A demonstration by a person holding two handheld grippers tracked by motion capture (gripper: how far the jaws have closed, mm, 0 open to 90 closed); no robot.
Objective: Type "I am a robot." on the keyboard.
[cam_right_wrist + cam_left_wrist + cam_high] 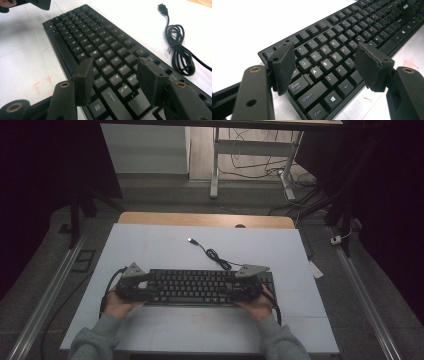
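A black keyboard (200, 287) lies across the near middle of the white board (150, 245). Its black cable (217, 256) runs from the back edge in a loose coil to a USB plug (190, 240). My left gripper (149, 288) hovers over the keyboard's left end, and in the left gripper view it (324, 57) is open above the letter keys (324, 63) with nothing between the jaws. My right gripper (236, 290) is over the right end. In the right gripper view it (113, 72) is open above the keys, beside the coiled cable (178, 47).
The white board rests on a wooden table whose far edge (200, 219) shows behind it. Faint red marks (41, 85) sit on the board in front of the keyboard. Beyond the table stand a desk frame (215, 165) and loose floor cables (260, 167). Metal rails (50, 290) flank both sides.
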